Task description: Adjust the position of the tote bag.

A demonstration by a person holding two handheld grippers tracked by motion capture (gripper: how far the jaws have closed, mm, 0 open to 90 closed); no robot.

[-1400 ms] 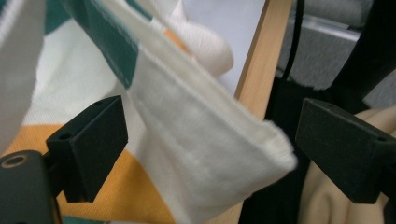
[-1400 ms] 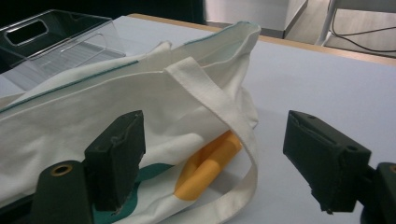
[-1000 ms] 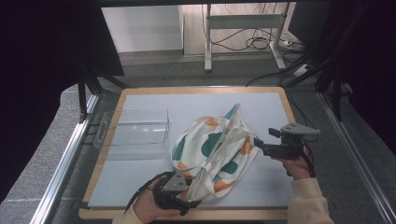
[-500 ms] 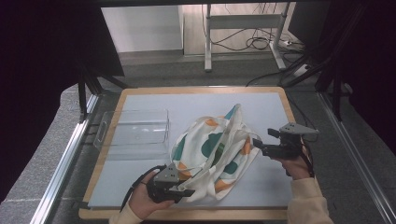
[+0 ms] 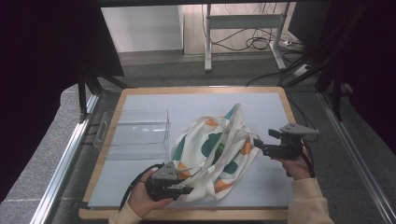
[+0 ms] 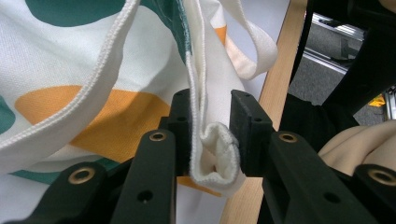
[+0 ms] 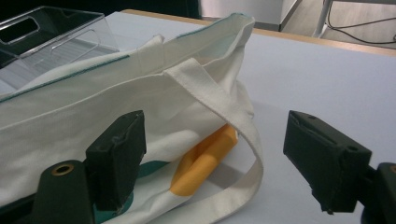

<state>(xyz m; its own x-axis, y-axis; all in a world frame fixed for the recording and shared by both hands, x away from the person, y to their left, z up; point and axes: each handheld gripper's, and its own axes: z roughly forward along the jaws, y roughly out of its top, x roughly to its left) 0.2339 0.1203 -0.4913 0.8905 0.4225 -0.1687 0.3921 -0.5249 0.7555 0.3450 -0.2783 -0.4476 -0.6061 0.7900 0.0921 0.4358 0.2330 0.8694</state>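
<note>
Left gripper: jaws have just been closing and now pinch a folded bunch of the tote bag's white hem at its near edge.
Right gripper: jaws spread wide, nothing between them, poised just beside the bag's right side and its handle strap.
Bag position: crumpled in the middle of the pale mat, just right of the clear plastic bin.
Risk 1: the pinch takes thick folded hem only (a small bite), so a hard pull could let the cloth slide out.
Risk 2: the right jaws could close on the loose strap instead of the bag's rim, and the mouth would then stay shut.
Risk 3: dragging the bag could nudge the bin.
Count: 1 bag, 1 bin, 2 grippers; 2 strap loops in the left gripper view.
</note>
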